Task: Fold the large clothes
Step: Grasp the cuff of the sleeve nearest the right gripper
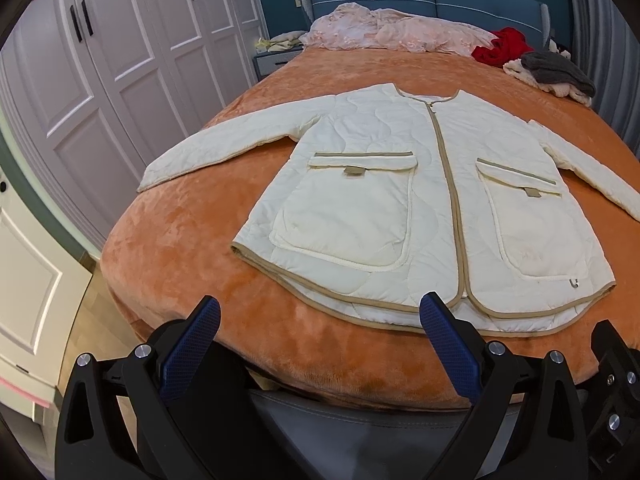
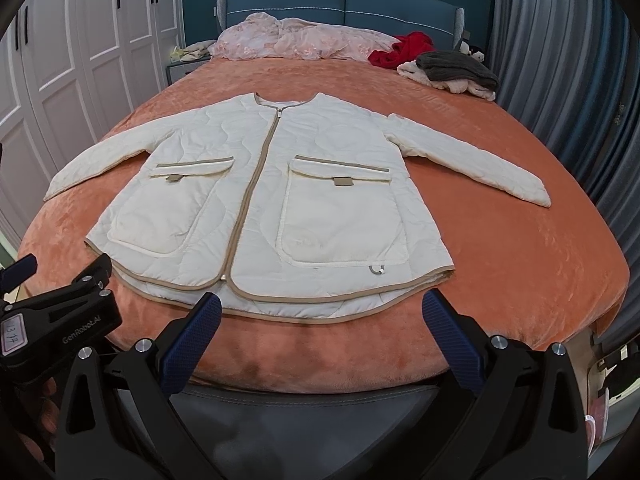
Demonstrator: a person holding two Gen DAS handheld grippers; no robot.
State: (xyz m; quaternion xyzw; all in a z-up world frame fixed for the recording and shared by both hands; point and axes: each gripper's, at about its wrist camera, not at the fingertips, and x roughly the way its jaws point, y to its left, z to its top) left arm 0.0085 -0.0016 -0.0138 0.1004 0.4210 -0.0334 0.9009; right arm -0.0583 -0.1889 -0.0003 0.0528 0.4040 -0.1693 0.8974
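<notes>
Here, cream quilted jacket point(image 1: 420, 200) flat on orange bed point(image 1: 180, 248), apparently zipped, left gripper point(image 1: 320, 322) and right gripper point(image 2: 322, 318) fingers spread, empty

left gripper point(image 1: 320, 320): fingers spread wide, nothing held — level, pointing forward
right gripper point(image 2: 322, 316): fingers spread wide, empty
spacing: side by side — left just beside right
</notes>
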